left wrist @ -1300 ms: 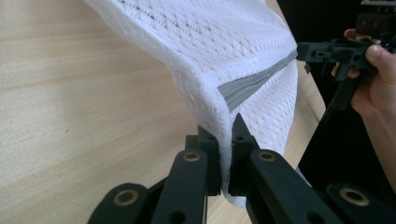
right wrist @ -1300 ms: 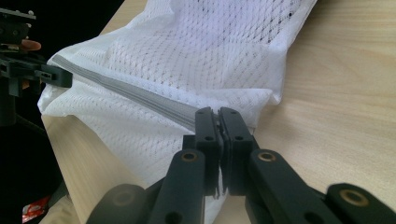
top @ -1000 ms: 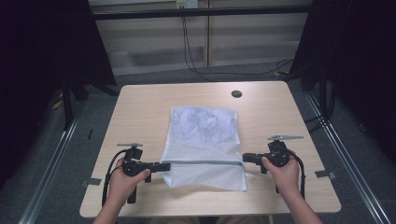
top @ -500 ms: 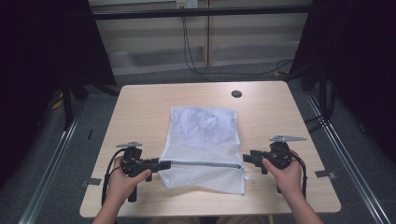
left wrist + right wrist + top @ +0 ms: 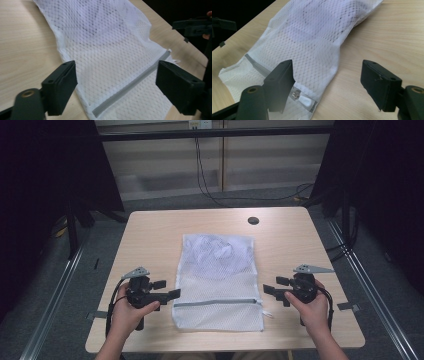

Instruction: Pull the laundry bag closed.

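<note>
Hidden or unclear: contents of mesh bag (image 5: 218,280) veiled by the netting; just pale rumpled shapes in its upper half in the high view, identity not tellable. Lower corner of bag cut off at the bottom edge of the left gripper view. Far gripper in the upper right of the left gripper view cut off by the frame edge.
Mesh bag: white, lying flat on wooden table (image 5: 150,235), centre of the high view, long axis running up the frame.
Zipper: grey band (image 5: 217,303) across the bag's lower part, closed, white pull (image 5: 305,100) at its right-hand end, low in the right gripper view.
Left gripper (image 5: 170,290): lower left of the high view, just beside the bag's left edge, jaws just been opening, now released and spread, nothing pinched; bag's edge below and between them in its own view.
Right gripper (image 5: 272,287): lower right, just beside the bag's right edge, jaws just been opening, now released, not pressing on the bag.
Table extras: small dark round spot (image 5: 253,220), upper right of the tabletop.
</note>
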The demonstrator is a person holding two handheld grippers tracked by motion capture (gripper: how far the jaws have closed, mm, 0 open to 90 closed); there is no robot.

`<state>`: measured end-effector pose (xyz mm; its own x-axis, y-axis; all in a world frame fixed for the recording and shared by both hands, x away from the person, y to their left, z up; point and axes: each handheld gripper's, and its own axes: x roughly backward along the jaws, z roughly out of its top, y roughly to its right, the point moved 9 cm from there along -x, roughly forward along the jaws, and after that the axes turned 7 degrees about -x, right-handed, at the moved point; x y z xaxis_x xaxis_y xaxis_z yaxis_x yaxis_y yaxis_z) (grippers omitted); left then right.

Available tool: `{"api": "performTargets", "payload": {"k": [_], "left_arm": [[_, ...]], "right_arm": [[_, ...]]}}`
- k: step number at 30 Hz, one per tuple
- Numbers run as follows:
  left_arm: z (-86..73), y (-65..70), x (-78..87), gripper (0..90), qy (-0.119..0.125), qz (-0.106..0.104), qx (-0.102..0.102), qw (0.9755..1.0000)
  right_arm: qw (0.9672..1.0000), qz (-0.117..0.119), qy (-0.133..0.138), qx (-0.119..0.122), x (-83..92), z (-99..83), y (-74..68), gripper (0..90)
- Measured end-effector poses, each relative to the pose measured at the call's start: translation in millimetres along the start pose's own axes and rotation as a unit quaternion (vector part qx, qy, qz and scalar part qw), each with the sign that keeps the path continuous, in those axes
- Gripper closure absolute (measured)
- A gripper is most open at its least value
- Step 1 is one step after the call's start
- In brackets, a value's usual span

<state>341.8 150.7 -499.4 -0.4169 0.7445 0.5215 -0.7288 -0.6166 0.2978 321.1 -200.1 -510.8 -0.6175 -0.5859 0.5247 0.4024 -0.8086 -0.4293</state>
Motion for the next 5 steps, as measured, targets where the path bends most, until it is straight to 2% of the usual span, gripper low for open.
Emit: {"api": "performTargets", "payload": {"k": [5], "left_arm": [[0.0, -6.1, -3.6, 13.2, -0.001, 0.017, -0.007, 0.9998]], "right_arm": [[0.9999, -0.008, -0.006, 0.01, 1.1, -2.1, 3.3, 22.9]]}}
